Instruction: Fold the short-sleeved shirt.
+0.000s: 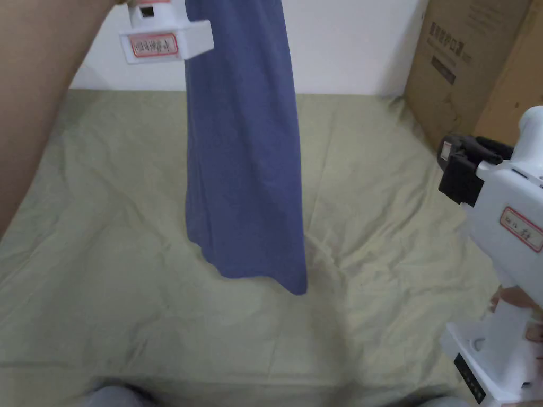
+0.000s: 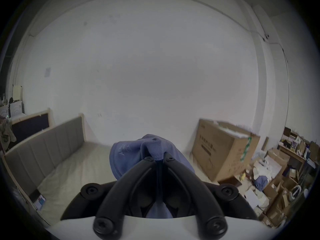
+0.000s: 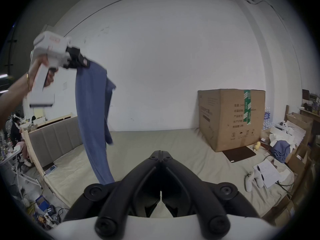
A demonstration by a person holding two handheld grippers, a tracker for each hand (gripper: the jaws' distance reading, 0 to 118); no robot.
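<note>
Hanging from your left gripper (image 2: 159, 158), high at the left of the scene: one blue shirt (image 1: 246, 159), bunched into a long narrow drape, its hem clear of the bed (image 1: 132, 297) and near the middle of it. Likely reason for the lift: to let the cloth fall straight so you can find a second corner before spreading it flat.

Left gripper: fingers (image 2: 138, 165) closed together, a wad of shirt pinched between the tips and bulging past them, with more blue cloth showing below between the finger arms. In the right gripper view the shirt trails down from those fingers, one sleeve or flap hanging loose on its right side.

Right gripper (image 3: 161, 154): fingers (image 3: 152, 159) shut tip to tip, holding nothing and touching nothing. You hold it low at the near right, well apart from the shirt, pointed across the bed toward the far wall.

Bed: olive sheet, creased, bare under the shirt. Box (image 1: 472, 69): cardboard, at the far right corner of the bed.

Folding not begun; the shirt is not yet laid out. Your right fingers would need to open before taking the free edge.
</note>
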